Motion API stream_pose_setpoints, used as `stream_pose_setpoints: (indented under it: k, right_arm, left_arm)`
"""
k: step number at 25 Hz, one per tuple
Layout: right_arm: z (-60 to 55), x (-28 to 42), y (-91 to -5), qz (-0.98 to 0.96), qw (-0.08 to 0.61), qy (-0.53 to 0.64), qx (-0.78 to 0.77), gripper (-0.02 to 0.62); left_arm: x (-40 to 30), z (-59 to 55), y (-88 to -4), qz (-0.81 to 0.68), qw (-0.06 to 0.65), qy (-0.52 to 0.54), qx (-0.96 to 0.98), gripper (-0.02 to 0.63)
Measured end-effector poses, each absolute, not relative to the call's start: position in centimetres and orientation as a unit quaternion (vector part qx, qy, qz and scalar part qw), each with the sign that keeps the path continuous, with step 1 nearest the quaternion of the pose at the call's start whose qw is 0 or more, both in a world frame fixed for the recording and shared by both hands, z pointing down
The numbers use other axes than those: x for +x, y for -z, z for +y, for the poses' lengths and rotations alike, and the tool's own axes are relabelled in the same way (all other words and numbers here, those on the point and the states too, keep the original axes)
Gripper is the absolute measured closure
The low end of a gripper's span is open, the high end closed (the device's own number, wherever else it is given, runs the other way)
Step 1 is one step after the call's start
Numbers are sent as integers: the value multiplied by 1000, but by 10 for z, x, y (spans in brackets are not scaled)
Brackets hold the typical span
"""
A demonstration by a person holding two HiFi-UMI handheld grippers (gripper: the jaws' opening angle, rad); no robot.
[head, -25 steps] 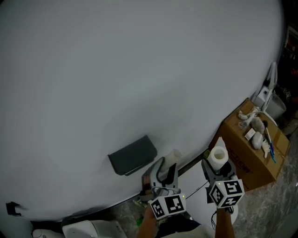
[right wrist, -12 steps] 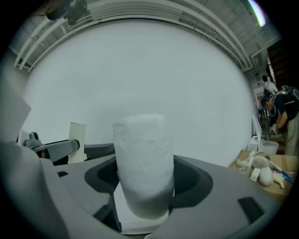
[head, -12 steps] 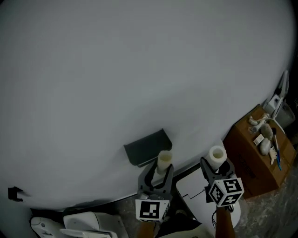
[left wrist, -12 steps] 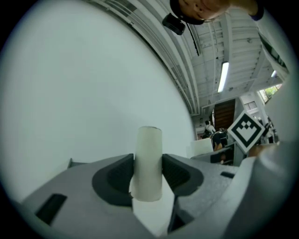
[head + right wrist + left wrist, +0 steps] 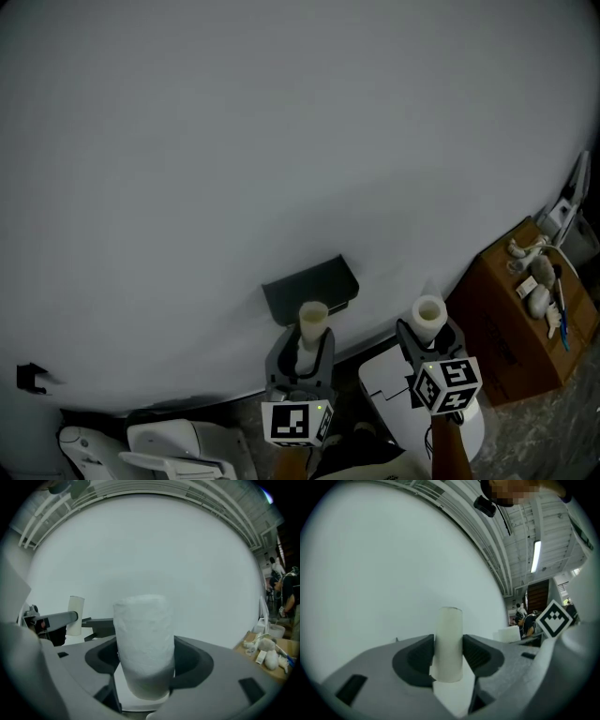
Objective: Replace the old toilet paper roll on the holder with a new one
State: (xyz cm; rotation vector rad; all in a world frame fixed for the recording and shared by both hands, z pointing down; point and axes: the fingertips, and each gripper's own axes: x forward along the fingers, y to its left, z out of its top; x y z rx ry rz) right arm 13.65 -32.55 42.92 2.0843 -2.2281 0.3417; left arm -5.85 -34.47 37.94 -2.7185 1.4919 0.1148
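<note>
The left gripper point(image 5: 449, 656) is clenched on a slim, cream-coloured cardboard tube point(image 5: 449, 637). The tube stands upright between the jaws, its top poking above them. Beside it, the right gripper point(image 5: 145, 663) grasps a fat white toilet paper roll point(image 5: 144, 639), also upright between its jaws. Just beyond the tube, the dark grey box-shaped holder point(image 5: 309, 289) sits on the plain white wall point(image 5: 281, 141).
</note>
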Motion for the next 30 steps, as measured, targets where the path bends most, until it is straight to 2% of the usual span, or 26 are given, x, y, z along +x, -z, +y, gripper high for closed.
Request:
stream_pose_setpoints:
  k: [3, 6, 15, 21, 25, 30]
  right_arm:
    - [-331, 132, -439, -728, 64, -100, 675, 275]
    - [-344, 129, -447, -728, 121, -60, 673, 275]
    - [-400, 131, -471, -667, 391, 153, 616, 275]
    - [-424, 122, -477, -600, 511, 267, 556, 275]
    - [-429, 115, -480, -558, 559, 324, 521, 275]
    - [-433, 98, -487, -567, 559, 333, 505, 275]
  left_arm:
    - [-62, -345, -377, 483, 19, -36, -875, 413]
    - [-65, -345, -374, 485, 23, -36, -874, 413]
    - [-78, -345, -374, 492, 27, -28, -870, 413]
    - [-85, -348, -373, 496, 29, -28, -867, 413]
    - [-90, -348, -372, 500, 31, -27, -865, 413]
    - [-93, -347, -367, 504, 33, -29, -862, 413]
